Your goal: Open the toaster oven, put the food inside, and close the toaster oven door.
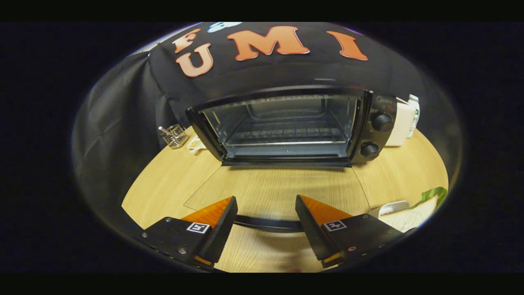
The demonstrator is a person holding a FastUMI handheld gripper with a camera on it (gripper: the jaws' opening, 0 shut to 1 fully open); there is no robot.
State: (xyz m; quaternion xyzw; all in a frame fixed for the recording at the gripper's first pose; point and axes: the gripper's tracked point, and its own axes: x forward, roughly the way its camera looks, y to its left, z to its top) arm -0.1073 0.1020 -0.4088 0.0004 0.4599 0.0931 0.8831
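The black toaster oven [286,125] stands straight ahead of the fingers at the far side of the light wood-grain bench [270,188], with its glass door [278,192] already swung all the way down and lying flat on the bench toward the camera, so the cavity and its wire rack [284,133] are in plain sight and nothing lies on the rack. The door's dark curved handle bar [268,223] runs crosswise, left to right, passing between the two fingers of the gripper [266,223] and just under their tips. The fingers stand wide apart and grip nothing; whether a tip brushes the bar I cannot tell. The food, a slice of white bread [411,215] on a white dish [391,207] with something green [434,193] beside it, lies off to the right of the fingers, near the right finger and well apart from the oven mouth. Judging by this, the opening is done and the next move turns on swinging right to reach the bread. Two round black knobs [376,137] sit on the oven's right panel; a white container [399,123] stands beyond it, and a small wire rack holder [174,135] sits to the oven's left.
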